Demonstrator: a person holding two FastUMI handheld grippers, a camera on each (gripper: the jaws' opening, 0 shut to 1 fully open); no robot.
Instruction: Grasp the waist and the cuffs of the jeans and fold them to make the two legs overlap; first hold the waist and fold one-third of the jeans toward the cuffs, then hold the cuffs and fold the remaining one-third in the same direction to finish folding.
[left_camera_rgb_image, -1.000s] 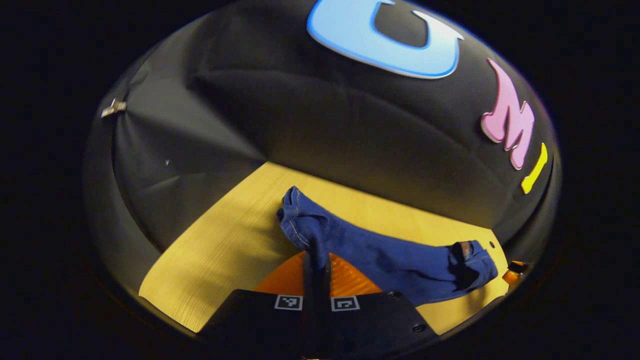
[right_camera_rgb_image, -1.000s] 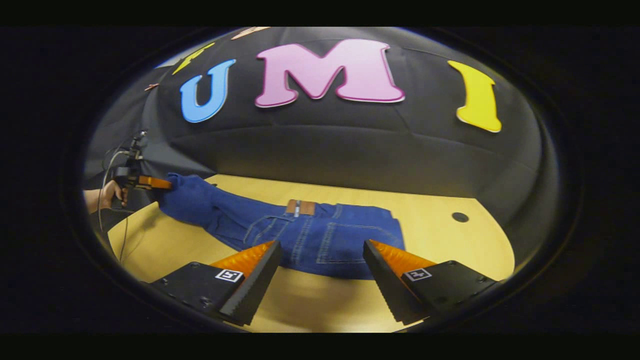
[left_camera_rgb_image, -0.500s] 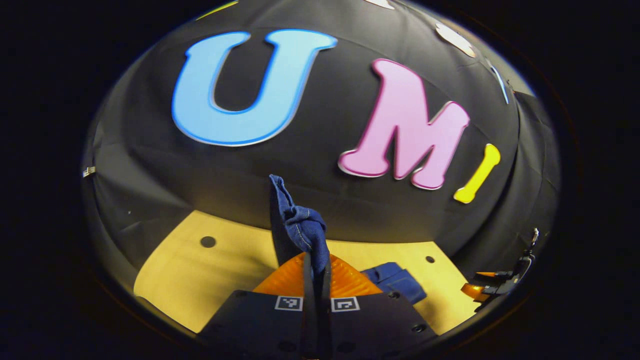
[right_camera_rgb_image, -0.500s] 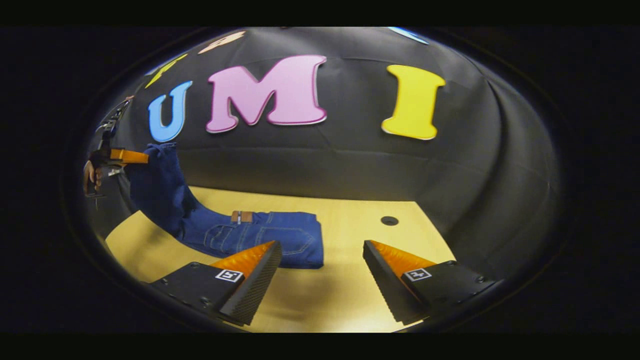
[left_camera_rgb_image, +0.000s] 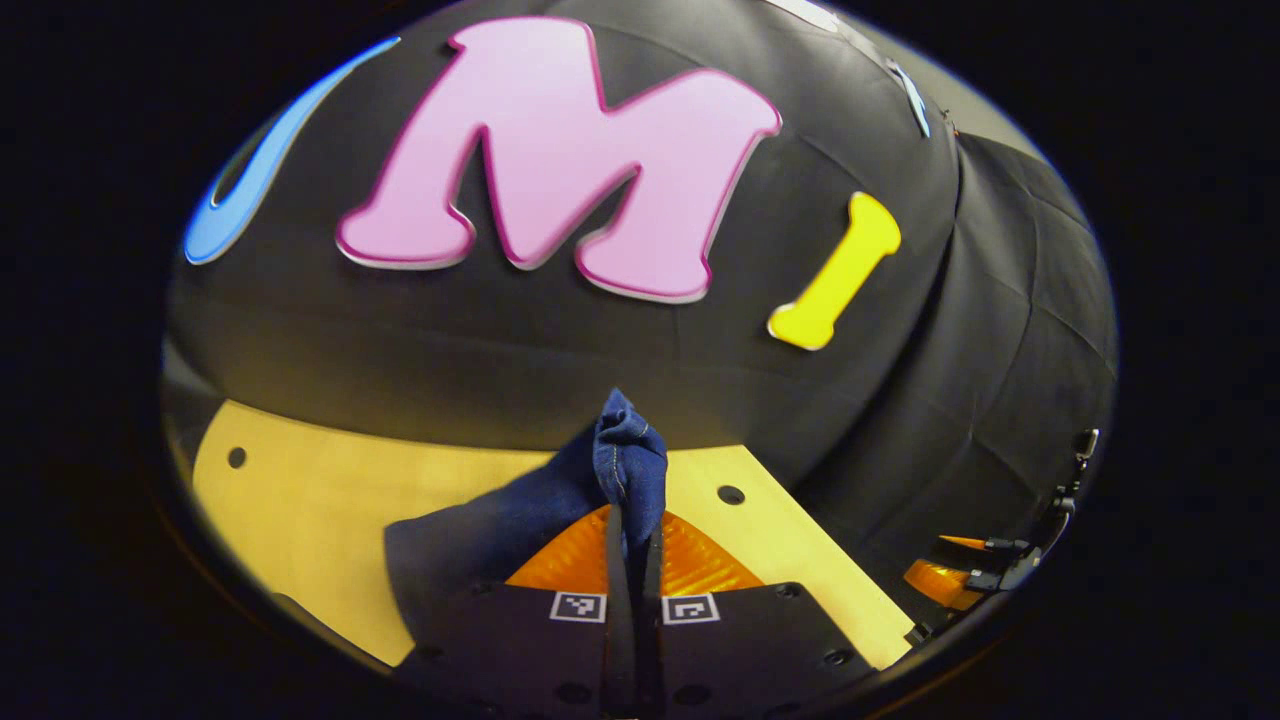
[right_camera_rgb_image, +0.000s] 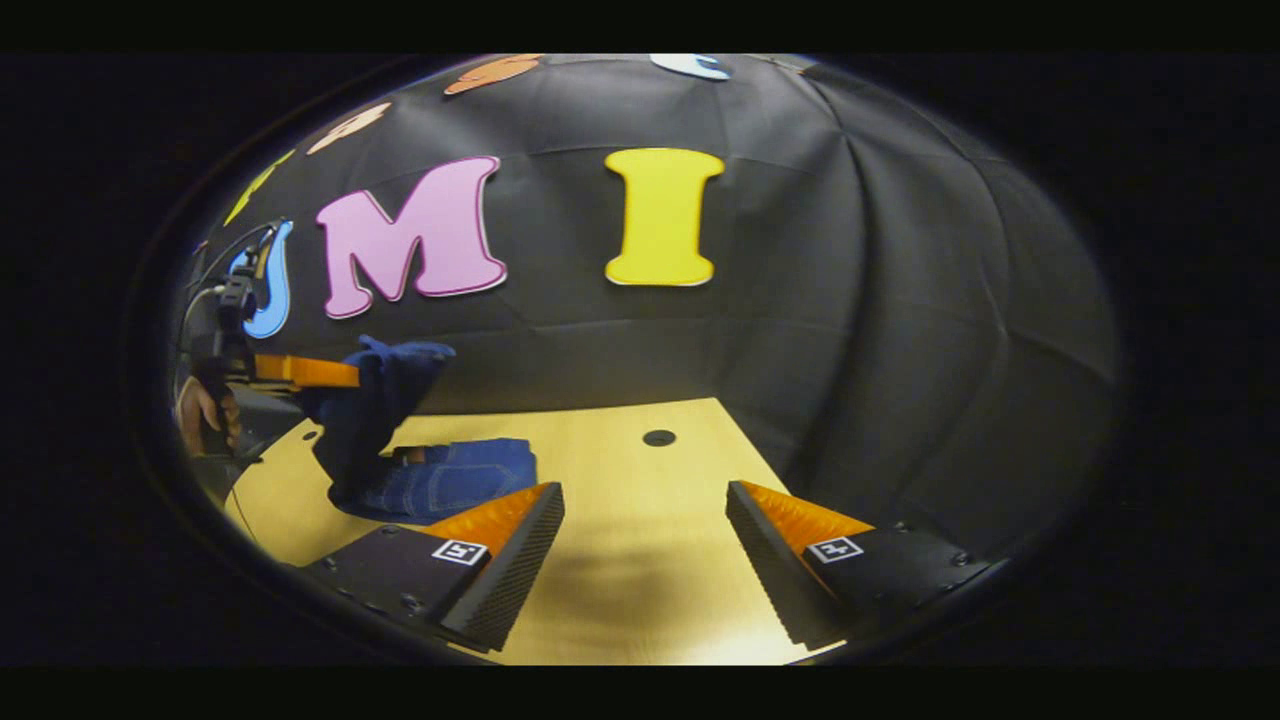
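The left gripper is pinched tight on the cuffs of the jeans. A moment ago the cuffs were lifted high on the left side. Now they have moved right and hang just over the folded waist part, which lies on the yellow table. So the last fold looks almost done; the cuffs just need laying down. The right gripper is wide apart and holds nothing, above bare table to the right of the jeans.

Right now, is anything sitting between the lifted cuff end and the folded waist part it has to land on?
Nothing visible: the cuffs hang from the left gripper over the waist part.
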